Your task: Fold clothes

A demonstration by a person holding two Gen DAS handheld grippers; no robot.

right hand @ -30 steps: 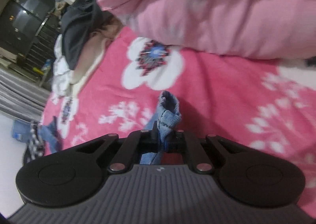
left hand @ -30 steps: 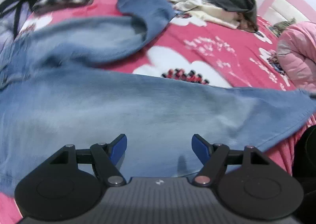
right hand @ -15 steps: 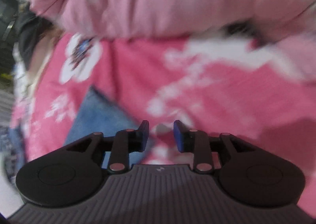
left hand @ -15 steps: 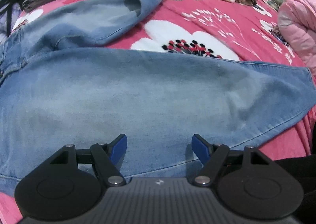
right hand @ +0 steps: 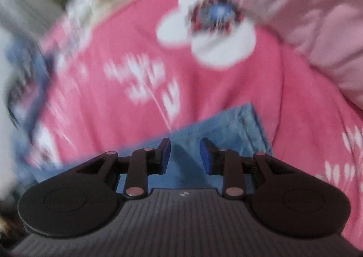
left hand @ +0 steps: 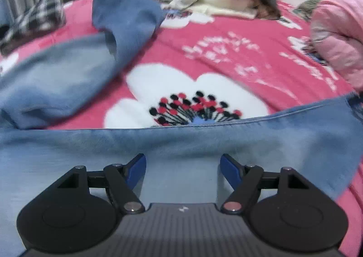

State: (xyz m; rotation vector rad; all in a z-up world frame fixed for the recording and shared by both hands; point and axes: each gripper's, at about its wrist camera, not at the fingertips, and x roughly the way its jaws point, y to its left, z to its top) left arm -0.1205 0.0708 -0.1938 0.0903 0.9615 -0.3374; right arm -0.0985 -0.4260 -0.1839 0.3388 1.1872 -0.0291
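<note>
Wide-open left tool (left hand: 182, 169) above pale jeans (left hand: 181, 146) on a pink floral blanket (left hand: 226, 57).

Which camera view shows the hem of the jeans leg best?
The right wrist view. There the hem lies flat on the pink blanket, just beyond the open right gripper, with its stitched edge visible. The left wrist view shows only its blurred corner at the right edge.
</note>
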